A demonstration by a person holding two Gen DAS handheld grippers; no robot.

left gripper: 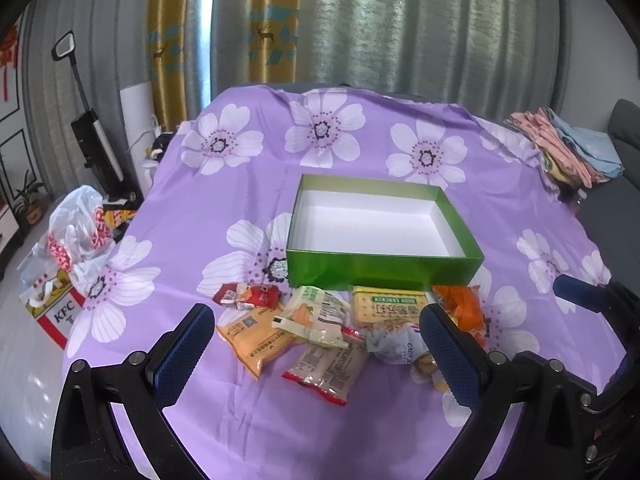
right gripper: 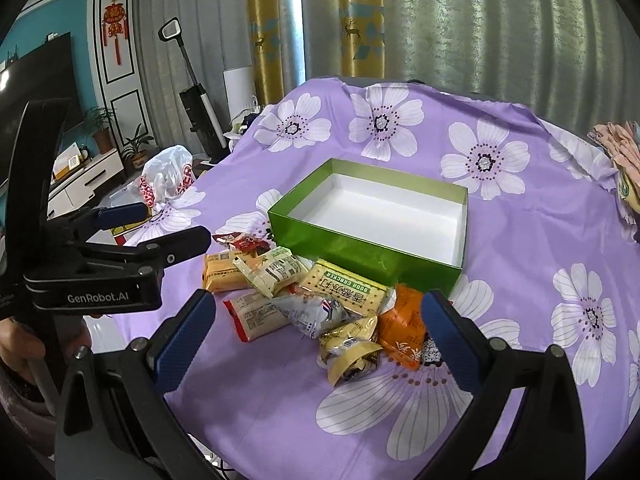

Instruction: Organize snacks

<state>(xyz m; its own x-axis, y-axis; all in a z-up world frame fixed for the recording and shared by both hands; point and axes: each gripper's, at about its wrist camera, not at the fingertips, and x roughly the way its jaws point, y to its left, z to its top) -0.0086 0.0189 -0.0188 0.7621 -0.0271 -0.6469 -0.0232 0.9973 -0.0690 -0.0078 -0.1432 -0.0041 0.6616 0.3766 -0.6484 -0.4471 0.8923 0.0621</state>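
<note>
Both grippers are hovering with jaws spread wide and nothing between them, the left gripper [left gripper: 316, 330] and right gripper [right gripper: 318, 314] framing the snack packets [left gripper: 320, 328]. These are lying in a loose heap on the purple flowered cloth [left gripper: 520, 208], just in front of the green box [left gripper: 384, 268], which is sitting open with a bare white floor. Folded clothes [left gripper: 568, 144] are resting at the cloth's far right edge.

One green box [left gripper: 384, 270] sits at the bench's centre. At its 6 o'clock lie eight snack packets [right gripper: 304, 300]: one red, two orange, one green-and-white, one cracker pack, one red-edged, one silver-white, one yellow.
</note>
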